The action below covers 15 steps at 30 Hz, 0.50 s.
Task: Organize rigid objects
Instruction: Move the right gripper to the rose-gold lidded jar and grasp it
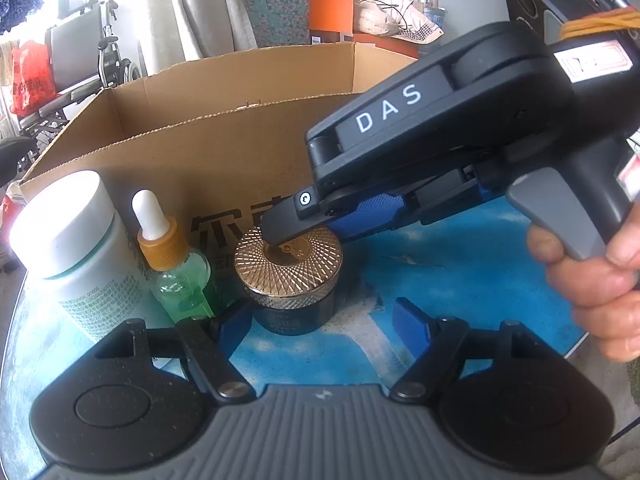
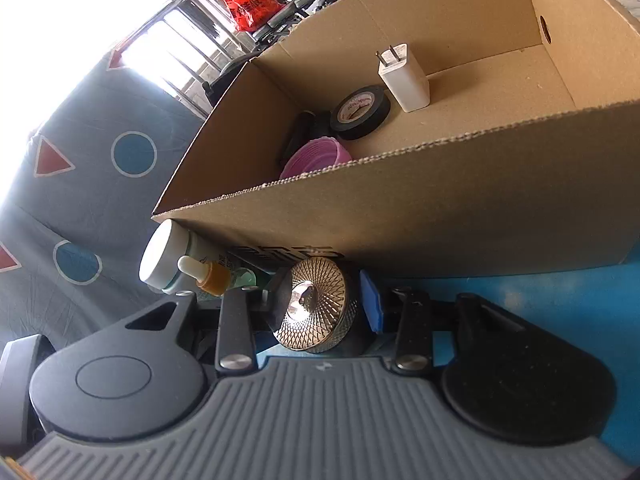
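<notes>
right gripper (image 2: pixel 320 308) is spread around the gold-lid jar (image 2: pixel 316 304), low in the frame; next squeeze, then lift it into the box (image 2: pixel 440 208); left gripper (image 1: pixel 320 320) is spread, holding nothing

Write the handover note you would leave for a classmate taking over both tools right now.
Right tool: fingers around the gold-lidded jar, not visibly clamped yet.
Left tool: open, empty, hovering just in front of that jar.
Done: white charger, black tape roll and pink lid lie in the cardboard box.
Left: the jar, the dropper bottle and the white-capped bottle stand on the table against the box's outer wall; they go in next.
</notes>
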Available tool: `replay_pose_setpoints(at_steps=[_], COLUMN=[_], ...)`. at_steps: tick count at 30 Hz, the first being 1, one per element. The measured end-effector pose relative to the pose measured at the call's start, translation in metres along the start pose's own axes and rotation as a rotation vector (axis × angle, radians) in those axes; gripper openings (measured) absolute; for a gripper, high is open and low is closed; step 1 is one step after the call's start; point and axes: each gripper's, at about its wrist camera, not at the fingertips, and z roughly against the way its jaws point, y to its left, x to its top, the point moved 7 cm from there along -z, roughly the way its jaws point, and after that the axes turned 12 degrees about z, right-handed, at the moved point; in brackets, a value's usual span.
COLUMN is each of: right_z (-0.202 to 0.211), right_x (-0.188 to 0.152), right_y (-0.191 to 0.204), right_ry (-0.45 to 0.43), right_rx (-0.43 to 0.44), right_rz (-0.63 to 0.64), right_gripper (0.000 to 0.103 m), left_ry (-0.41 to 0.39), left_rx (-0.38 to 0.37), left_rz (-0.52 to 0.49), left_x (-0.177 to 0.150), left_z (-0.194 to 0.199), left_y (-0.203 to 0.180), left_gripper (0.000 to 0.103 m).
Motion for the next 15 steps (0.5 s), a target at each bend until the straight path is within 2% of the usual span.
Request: replay_pose_setpoints(at_steps=[4, 15], right_z=[0.0, 0.044], right_x=[-0.001, -0.022], right_y=[0.002, -0.029], right_ry=[0.0, -0.053], right_rx=[-0.025, -0.103], right_rz=[0.016, -0.064], right_gripper=[0.036, 0.038], left_ry=[0.007, 0.018], left_rx=[-0.008, -0.134], left_rz=[-0.014, -0.133], left_x=[0.0, -0.009], left_z=[-0.001, 0.005], left_y=[-0.005, -0.049], left_gripper=[0.078, 0.078])
